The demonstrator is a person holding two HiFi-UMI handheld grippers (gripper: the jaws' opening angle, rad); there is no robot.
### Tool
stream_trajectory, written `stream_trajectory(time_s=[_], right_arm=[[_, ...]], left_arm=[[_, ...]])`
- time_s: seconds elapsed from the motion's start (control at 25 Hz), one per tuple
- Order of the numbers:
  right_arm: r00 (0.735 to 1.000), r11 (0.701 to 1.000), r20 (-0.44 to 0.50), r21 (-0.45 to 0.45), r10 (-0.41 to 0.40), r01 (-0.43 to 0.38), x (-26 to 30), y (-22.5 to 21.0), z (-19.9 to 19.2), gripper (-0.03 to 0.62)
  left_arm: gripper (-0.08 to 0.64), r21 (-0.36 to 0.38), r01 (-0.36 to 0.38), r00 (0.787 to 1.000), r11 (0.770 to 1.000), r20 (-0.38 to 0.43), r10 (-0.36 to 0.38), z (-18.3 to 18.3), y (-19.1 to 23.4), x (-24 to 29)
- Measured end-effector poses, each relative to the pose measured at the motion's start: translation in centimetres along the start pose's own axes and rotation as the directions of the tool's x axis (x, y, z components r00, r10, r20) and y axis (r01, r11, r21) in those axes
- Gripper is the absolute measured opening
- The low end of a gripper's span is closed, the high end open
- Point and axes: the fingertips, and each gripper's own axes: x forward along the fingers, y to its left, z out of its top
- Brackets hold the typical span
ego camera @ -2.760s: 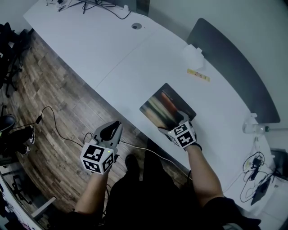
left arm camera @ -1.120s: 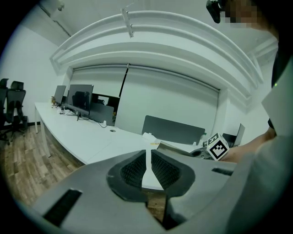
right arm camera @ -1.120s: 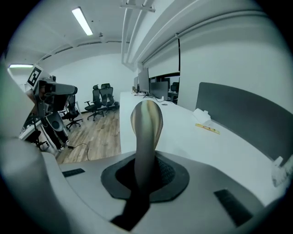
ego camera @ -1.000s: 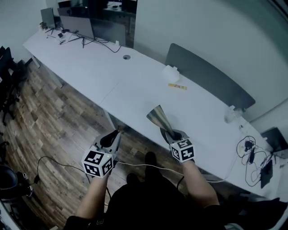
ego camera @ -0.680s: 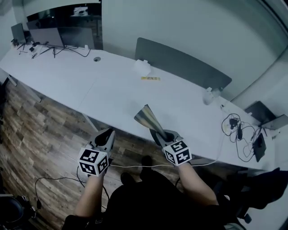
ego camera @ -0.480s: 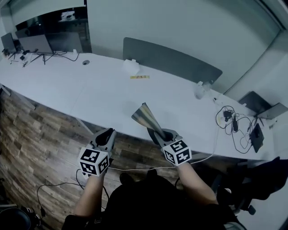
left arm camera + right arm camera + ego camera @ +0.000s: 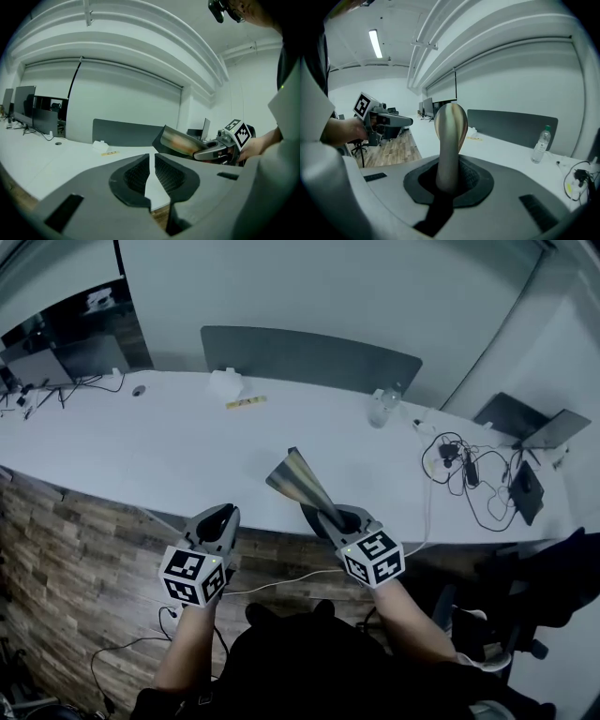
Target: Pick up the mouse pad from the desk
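The mouse pad (image 7: 298,479), thin with a streaky coloured face, stands bent upward in the air in front of the white desk (image 7: 141,446). My right gripper (image 7: 323,512) is shut on the pad's lower edge. In the right gripper view the pad (image 7: 450,136) rises curled out of the gripper (image 7: 449,180). My left gripper (image 7: 220,517) hovers over the wooden floor by the desk's front edge; its jaws are shut with nothing in them (image 7: 152,161). From the left gripper view the pad (image 7: 180,142) shows at the right.
On the desk are a water bottle (image 7: 378,409), a small white box (image 7: 225,382), a yellow strip (image 7: 246,402) and tangled cables (image 7: 459,474). A grey partition (image 7: 309,357) runs along the desk's far edge. Dark monitors stand at the far left.
The pad lay flat on the desk with the right gripper at its edge; now it is held up off the desk. Both grippers have shifted along the desk and the view has swung right.
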Motion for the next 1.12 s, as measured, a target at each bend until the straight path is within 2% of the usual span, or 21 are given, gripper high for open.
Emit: stream_trajectory(time_s=[0.2, 0.48, 0.72, 0.92, 1.12], right_arm=[[1.000, 1.000, 0.018, 0.023, -0.022, 0.022, -4.2, -3.5, -0.1, 0.034], [0.996, 0.999, 0.080, 0.041, -0.037, 0.033, -7.4, -6.2, 1.6, 0.034], [0.991, 0.998, 0.129, 0.047, -0.040, 0.034, -9.2, -7.2, 3.2, 0.033], [0.979, 0.995, 0.187, 0.081, -0.076, 0.062, -11.4, -8.5, 4.1, 0.033], [0.964, 0.993, 0.238, 0.052, -0.114, 0.105, -13.7, -9.3, 5.1, 0.033]], left_arm=[[0.041, 0.008, 0.023, 1.000, 1.000, 0.017, -0.024, 1.0, -3.1, 3.0], [0.041, 0.067, 0.070, 0.997, 0.995, 0.039, -0.072, 3.7, -6.1, 5.7], [0.041, 0.100, 0.073, 0.996, 0.992, 0.048, -0.078, 5.6, -5.7, 5.8], [0.041, 0.109, 0.067, 0.996, 0.992, 0.056, -0.074, 6.6, -5.3, 5.1], [0.041, 0.115, 0.063, 0.995, 0.991, 0.068, -0.071, 7.7, -4.8, 4.6]])
